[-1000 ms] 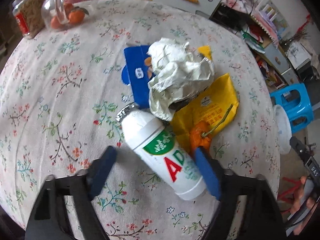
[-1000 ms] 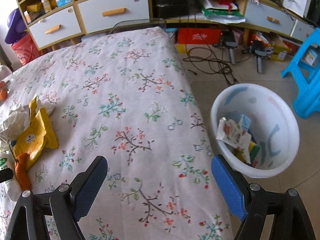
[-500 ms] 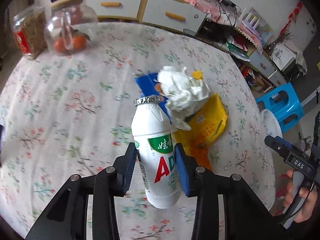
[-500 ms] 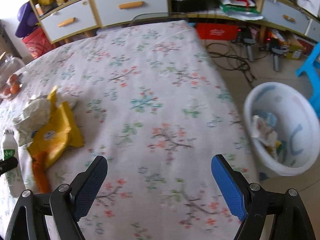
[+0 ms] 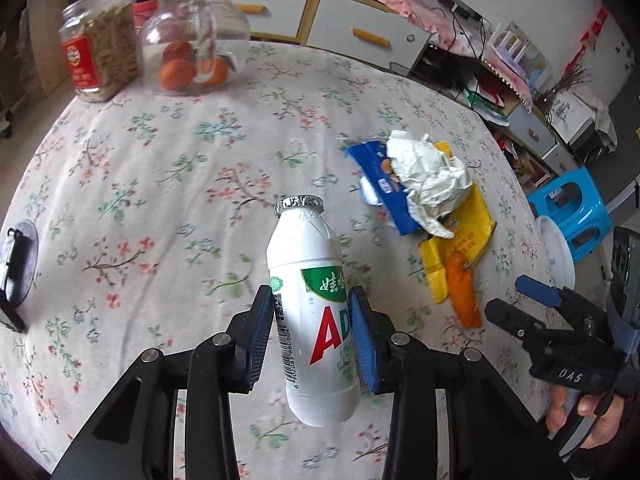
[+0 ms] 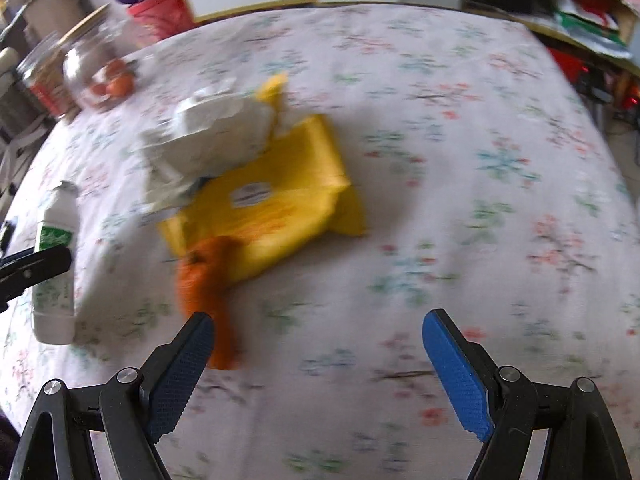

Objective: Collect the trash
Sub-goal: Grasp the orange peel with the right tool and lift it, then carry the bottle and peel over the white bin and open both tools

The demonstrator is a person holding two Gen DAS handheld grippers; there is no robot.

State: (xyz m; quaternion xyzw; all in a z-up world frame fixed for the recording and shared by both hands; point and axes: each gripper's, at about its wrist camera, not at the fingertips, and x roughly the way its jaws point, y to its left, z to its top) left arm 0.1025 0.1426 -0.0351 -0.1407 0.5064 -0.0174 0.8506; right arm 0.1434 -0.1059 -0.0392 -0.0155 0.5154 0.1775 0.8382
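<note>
My left gripper (image 5: 312,334) is shut on a white plastic drink bottle (image 5: 312,304) with a green and red label, held upright above the floral tablecloth; the bottle also shows in the right wrist view (image 6: 54,264). A trash pile lies right of it: crumpled white paper (image 5: 428,180), a blue wrapper (image 5: 376,184), a yellow bag (image 5: 464,236) and an orange peel (image 5: 462,288). My right gripper (image 6: 320,360) is open and empty, low over the table, its left finger next to the orange peel (image 6: 208,276) and near the yellow bag (image 6: 280,200).
A jar of snacks (image 5: 100,48) and a glass jar with oranges (image 5: 192,52) stand at the table's far left. A white bin (image 5: 556,252) and blue stool (image 5: 572,212) sit off the table's right edge. A dark object (image 5: 16,268) lies at the left edge.
My left gripper closed on the lying bottle and lifted it upright. My right gripper swung left from the bin side toward the trash pile.
</note>
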